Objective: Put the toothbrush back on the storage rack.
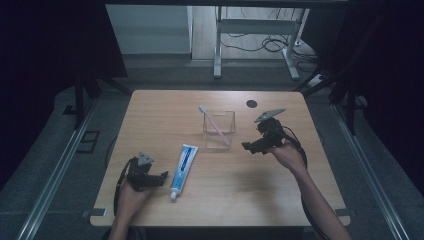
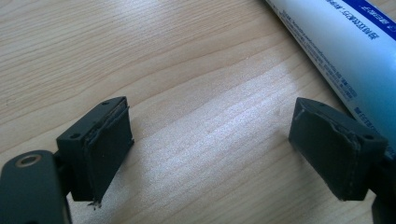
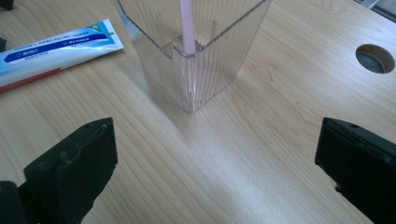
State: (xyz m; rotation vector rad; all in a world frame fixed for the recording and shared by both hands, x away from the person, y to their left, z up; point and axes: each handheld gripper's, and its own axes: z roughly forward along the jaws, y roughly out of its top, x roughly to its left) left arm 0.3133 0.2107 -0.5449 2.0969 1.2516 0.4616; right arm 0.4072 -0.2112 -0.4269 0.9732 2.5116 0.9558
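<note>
The toothbrush (image 1: 215,125) already stands tilted inside the clear cup (image 1: 219,129) near the middle of the table (image 1: 150,110), toward its far edge. The toothpaste tube (image 1: 183,169) lies flat toward the near edge, cap end nearest the person; judged from this, it remains to be handled. The left gripper (image 1: 161,178) rests just beside the tube, jaws wide apart and empty. The right gripper (image 1: 248,146) hovers beside the cup, jaws likewise spread, holding nothing.

Jaws wide apart beside toothpaste tube (image 2: 341,44)
</note>
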